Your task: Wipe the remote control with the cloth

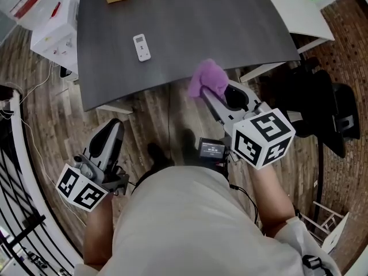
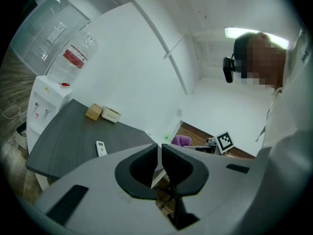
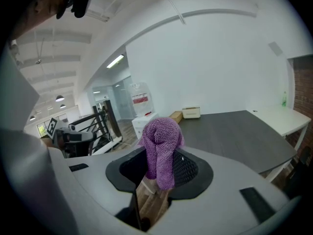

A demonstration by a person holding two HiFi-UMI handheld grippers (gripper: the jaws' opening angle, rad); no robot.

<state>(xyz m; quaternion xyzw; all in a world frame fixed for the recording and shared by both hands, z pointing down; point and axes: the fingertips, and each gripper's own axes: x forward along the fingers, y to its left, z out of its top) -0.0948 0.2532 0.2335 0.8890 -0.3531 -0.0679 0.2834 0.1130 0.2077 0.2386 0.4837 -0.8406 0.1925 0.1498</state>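
The right claw (image 1: 204, 92) is clamped on the purple cloth (image 1: 208, 78), which bunches above its jaws so a soft wad faces forward, likely ready for wiping. The left claw (image 1: 111, 132) is closed and empty, probably kept free to steady things. The remote control (image 1: 141, 46) lies flat on the dark bench (image 1: 218, 22) — well ahead of both claws, untouched.
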